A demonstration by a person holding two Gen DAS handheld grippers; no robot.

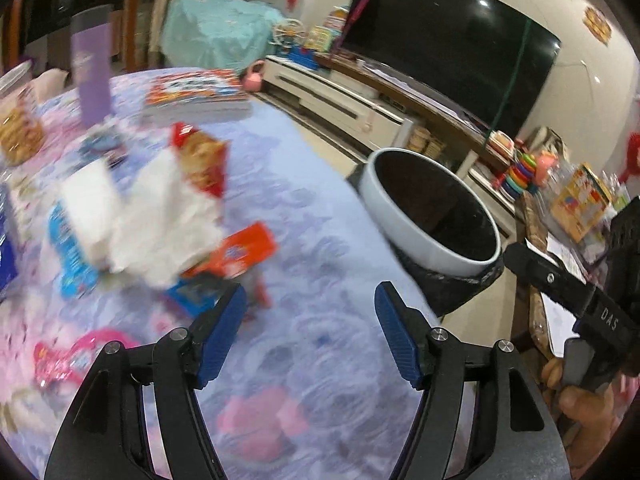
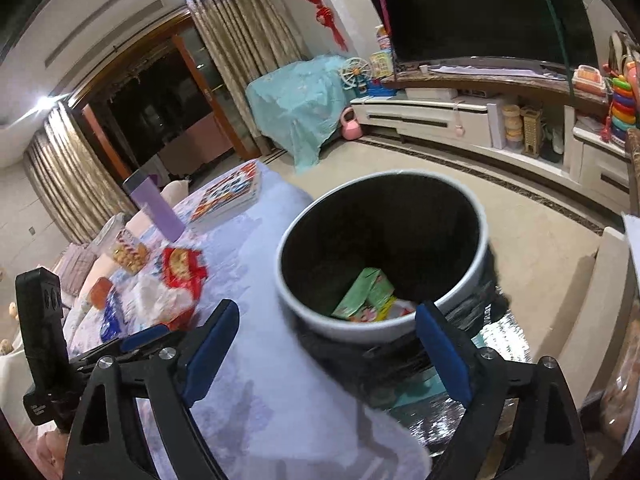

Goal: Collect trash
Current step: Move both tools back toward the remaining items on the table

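A round bin (image 2: 384, 324) with a grey rim and black liner stands beside the table; green and colourful packets (image 2: 368, 292) lie in its bottom. It also shows in the left wrist view (image 1: 432, 208). My right gripper (image 2: 324, 344) is open and empty, just above the bin's near rim. My left gripper (image 1: 310, 312) is open and empty over the lilac tablecloth (image 1: 304, 216). Ahead of it lie crumpled white paper (image 1: 160, 216), a red snack wrapper (image 1: 200, 160) and an orange packet (image 1: 240, 252). The same pile (image 2: 172, 284) shows in the right wrist view.
A purple bottle (image 1: 94, 76), a stack of books (image 1: 200, 92), a snack container (image 1: 18, 132) and blue packets (image 1: 72, 248) are on the table. A pink toy (image 1: 68, 356) lies near left. A TV cabinet (image 2: 460, 120) stands across the floor.
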